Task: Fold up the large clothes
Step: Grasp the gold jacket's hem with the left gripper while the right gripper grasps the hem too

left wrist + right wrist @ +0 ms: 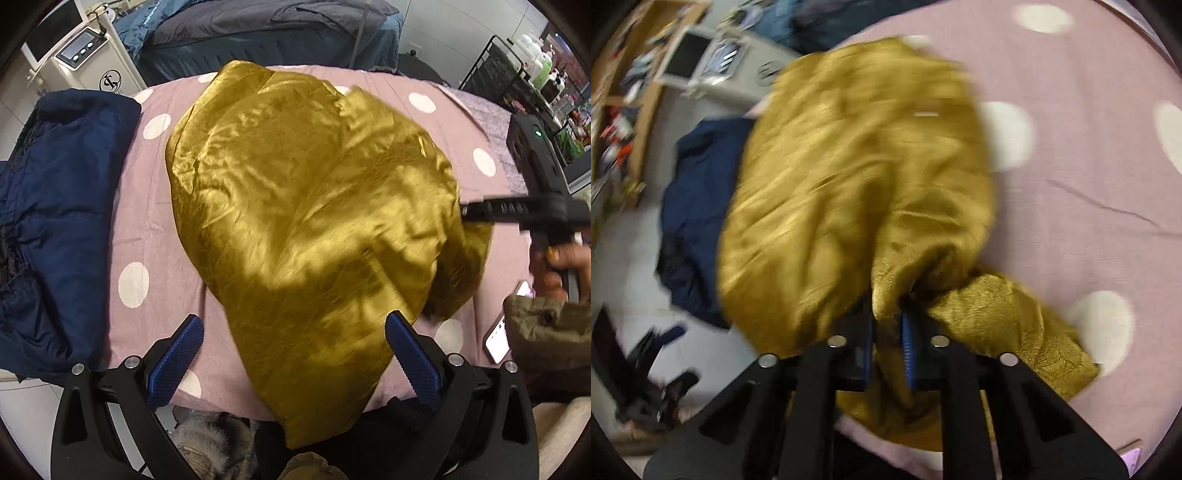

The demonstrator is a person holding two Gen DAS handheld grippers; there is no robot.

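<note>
A shiny mustard-gold garment (306, 221) lies spread on a pink sheet with white dots (155, 221). My left gripper (295, 332) is open and empty, hovering over the garment's near edge. My right gripper (466, 211) shows at the garment's right edge in the left wrist view. In the right wrist view my right gripper (888, 317) is shut on a bunched fold of the gold garment (849, 177), which is blurred by motion. The pink sheet (1071, 166) shows to the right.
A folded navy garment (62, 221) lies on the left of the sheet, also in the right wrist view (698, 221). A phone (498, 339) lies at the right edge. A white machine (85, 55) and a dark-covered bed (258, 33) stand behind. A wire rack (524, 77) stands at right.
</note>
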